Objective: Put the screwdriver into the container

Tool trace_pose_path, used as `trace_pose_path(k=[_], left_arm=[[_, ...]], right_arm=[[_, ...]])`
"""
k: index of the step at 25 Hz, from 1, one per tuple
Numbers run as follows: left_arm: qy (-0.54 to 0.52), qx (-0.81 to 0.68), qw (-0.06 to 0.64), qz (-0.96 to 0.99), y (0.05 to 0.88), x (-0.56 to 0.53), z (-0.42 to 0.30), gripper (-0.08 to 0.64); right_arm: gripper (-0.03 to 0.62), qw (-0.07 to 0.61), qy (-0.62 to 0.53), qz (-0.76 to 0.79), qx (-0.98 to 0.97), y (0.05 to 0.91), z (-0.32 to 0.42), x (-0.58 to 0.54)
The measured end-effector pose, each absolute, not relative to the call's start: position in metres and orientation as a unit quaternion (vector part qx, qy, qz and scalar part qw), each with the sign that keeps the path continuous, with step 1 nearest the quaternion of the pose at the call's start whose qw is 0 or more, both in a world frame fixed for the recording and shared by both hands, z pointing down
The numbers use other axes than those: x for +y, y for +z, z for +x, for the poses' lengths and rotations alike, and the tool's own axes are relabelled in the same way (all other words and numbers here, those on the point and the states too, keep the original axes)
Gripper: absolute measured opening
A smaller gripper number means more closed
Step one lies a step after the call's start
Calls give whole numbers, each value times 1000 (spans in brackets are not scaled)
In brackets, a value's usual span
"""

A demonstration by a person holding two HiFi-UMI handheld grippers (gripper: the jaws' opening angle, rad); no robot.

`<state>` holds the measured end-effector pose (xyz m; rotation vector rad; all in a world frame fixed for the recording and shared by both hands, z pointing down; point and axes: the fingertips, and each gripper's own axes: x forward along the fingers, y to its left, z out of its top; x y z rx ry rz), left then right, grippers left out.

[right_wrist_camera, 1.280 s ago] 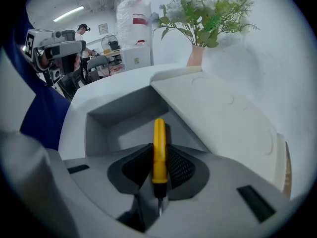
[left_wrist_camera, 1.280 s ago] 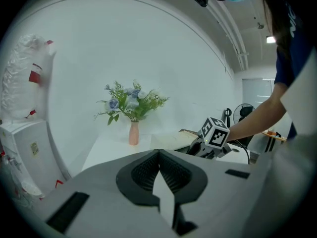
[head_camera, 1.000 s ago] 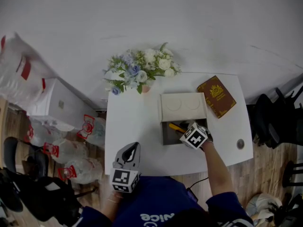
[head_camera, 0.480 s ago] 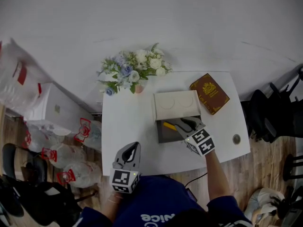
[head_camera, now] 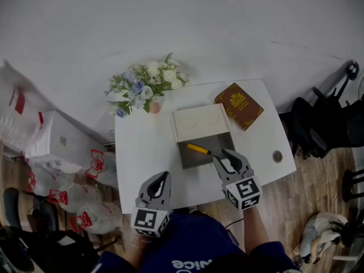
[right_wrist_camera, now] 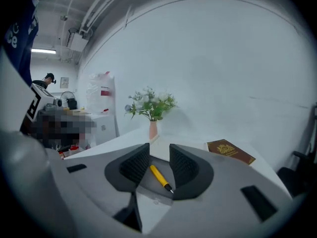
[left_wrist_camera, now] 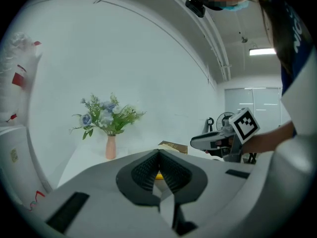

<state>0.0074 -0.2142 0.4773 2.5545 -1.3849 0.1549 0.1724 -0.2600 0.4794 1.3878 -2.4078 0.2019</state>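
Just beyond the right gripper (head_camera: pixel 225 154), whose spread jaws have just been closing a little on nothing, the screwdriver (head_camera: pixel 197 149) lies flat inside the grey, box-shaped container (head_camera: pixel 192 161); its smooth yellow handle points away from those jaws, its slim dark tip toward them; the tip's end is hard to make out; the left gripper (head_camera: pixel 164 176) has its ribbed jaws pressed together, empty.

The counter (head_camera: pixel 148 152) is smooth, matt white. The screwdriver (head_camera: pixel 197 149) has a glossy yellow plastic handle and a dark metal shaft. The container (head_camera: pixel 192 159) looks like matt grey card, and its lid (head_camera: pixel 200 123) is matt cream. The book (head_camera: pixel 239 106) has a maroon, leather-like cover with a shiny gold stamp. The left tool (left_wrist_camera: pixel 159 155) is matt grey plastic with ribbed black pads (left_wrist_camera: pixel 143 170). The floor (head_camera: pixel 296 203) is wood.
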Motion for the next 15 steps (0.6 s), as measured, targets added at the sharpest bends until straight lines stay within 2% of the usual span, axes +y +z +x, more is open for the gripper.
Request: trace_pose_path(k=[15], left_arm=[[46, -431, 111, 894, 471, -188, 36, 17]], right_arm=[[138, 152, 121, 558, -806, 497, 189, -172]])
